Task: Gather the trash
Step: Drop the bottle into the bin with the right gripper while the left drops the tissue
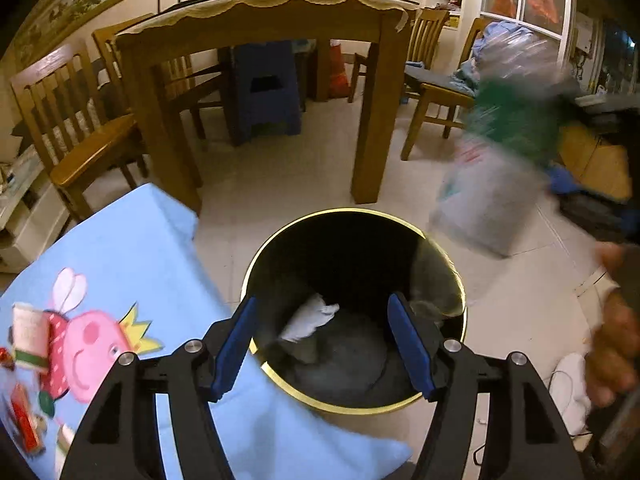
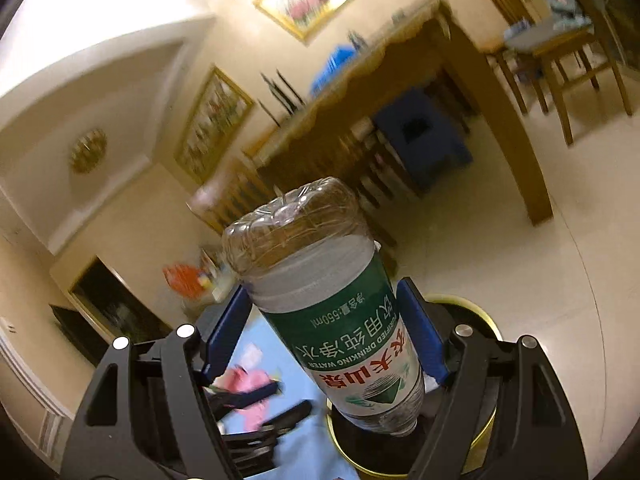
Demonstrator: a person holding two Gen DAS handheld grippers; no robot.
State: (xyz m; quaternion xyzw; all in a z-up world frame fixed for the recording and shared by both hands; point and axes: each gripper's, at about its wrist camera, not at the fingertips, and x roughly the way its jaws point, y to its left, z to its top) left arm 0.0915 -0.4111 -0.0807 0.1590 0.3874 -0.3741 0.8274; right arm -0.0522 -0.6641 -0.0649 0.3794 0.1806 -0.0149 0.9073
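Observation:
My left gripper (image 1: 323,308) hangs open above a black trash bin with a gold rim (image 1: 360,212). Nothing is between its blue pads (image 1: 234,348). A crumpled white tissue (image 1: 310,318) lies inside the bin. My right gripper (image 2: 324,292) is shut on a clear plastic water bottle with a green label (image 2: 344,320), held cap end down and base pointing away. In the left wrist view that bottle (image 1: 508,140) is a blur up and to the right of the bin. The bin's rim (image 2: 480,314) shows just below the bottle.
A low surface under a light blue cartoon-pig cloth (image 1: 120,256) touches the bin's left side and carries a paper cup (image 1: 28,336) and red wrappers (image 1: 24,428). Beyond stand a wooden dining table (image 1: 256,12), chairs (image 1: 72,120) and a blue stool (image 1: 266,88). A hand (image 1: 616,340) is at the right edge.

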